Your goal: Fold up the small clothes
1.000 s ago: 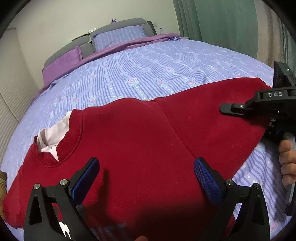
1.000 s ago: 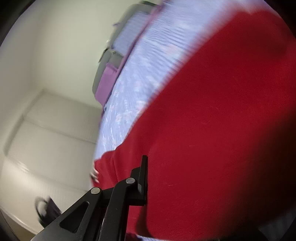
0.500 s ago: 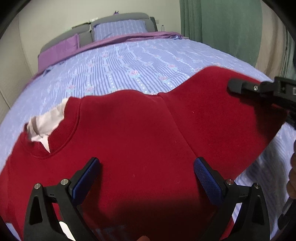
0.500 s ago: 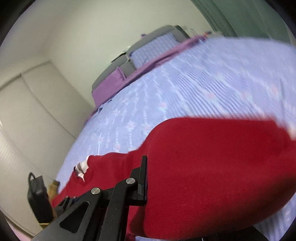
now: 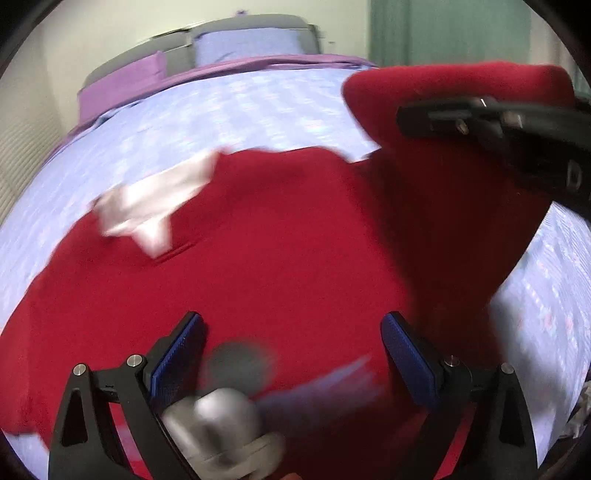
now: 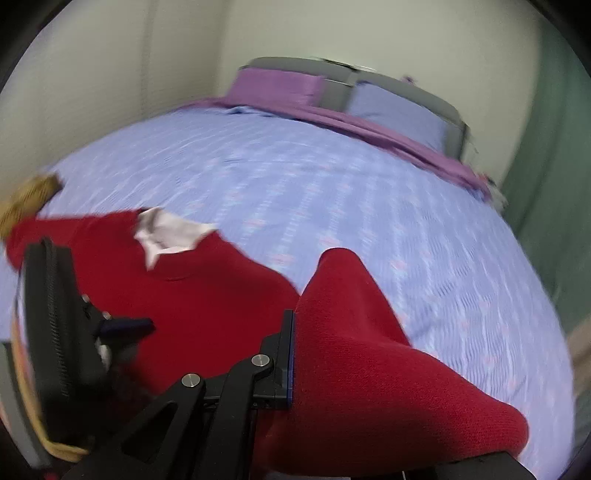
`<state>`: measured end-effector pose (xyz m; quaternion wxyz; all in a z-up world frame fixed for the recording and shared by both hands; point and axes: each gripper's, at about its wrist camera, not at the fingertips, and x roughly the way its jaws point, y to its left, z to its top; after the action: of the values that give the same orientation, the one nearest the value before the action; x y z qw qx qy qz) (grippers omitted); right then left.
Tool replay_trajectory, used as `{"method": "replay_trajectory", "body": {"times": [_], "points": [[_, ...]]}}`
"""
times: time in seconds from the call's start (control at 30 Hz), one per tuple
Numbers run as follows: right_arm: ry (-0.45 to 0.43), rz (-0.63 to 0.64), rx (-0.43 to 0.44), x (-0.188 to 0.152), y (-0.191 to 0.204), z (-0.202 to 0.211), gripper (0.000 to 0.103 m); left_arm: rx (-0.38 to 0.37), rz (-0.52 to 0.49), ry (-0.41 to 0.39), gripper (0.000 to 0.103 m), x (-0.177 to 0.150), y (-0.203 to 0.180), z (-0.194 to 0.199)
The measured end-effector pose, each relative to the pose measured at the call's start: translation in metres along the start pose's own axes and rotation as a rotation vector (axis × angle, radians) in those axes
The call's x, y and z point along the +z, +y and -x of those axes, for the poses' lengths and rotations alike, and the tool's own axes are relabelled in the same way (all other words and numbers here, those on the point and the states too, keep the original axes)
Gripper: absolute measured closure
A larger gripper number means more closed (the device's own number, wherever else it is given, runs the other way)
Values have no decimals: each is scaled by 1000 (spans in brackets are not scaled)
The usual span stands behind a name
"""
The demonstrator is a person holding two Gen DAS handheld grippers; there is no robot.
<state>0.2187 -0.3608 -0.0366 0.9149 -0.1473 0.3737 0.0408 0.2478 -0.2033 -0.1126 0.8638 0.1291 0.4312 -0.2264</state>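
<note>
A small red sweater [image 5: 280, 240] with a pale pink collar [image 5: 155, 203] lies on the blue bedspread [image 5: 240, 110]. My left gripper [image 5: 291, 350] is open and empty, hovering over the sweater's lower body. My right gripper [image 6: 295, 354] is shut on the sweater's right sleeve [image 6: 362, 362] and holds it lifted above the bed; only its left finger [image 6: 284, 358] shows. The lifted sleeve [image 5: 454, 110] and the right gripper also show in the left wrist view at upper right. The sweater body [image 6: 192, 291] shows in the right wrist view.
The bed has purple and blue pillows [image 6: 280, 88] and a grey headboard [image 6: 406, 88] at the far end. Green curtains [image 5: 461, 33] hang at the right. A blurred grey object [image 5: 221, 424] sits low between my left fingers. A brown item [image 6: 26, 199] lies at the bed's left edge.
My right gripper has lifted the sleeve higher and swung it leftward over the sweater body. The left gripper has moved forward over the sweater, staying open.
</note>
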Motion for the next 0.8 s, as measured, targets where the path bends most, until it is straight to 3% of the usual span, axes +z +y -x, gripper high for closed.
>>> {"method": "replay_trajectory", "body": {"times": [0.2,0.3,0.43,0.53,0.63,0.73,0.8], "points": [[72,295,-101,3,91,-20,97,145,108,0,5,-30,80,27],[116,497,-212,-7,135,-33,97,178,150,7,5,-41,109,32],[201,768,-353,-31,174,-54,97,193,187,10,6,-55,132,37],[251,903,-415,-44,192,-61,92,250,136,27,5,-67,128,35],[261,927,-401,-43,199,-55,86,232,138,22,5,-76,125,42],[253,805,-332,-34,193,-42,72,246,148,7,5,-77,130,57],[231,681,-274,-28,187,-32,68,268,147,-10,5,-72,134,67]]}}
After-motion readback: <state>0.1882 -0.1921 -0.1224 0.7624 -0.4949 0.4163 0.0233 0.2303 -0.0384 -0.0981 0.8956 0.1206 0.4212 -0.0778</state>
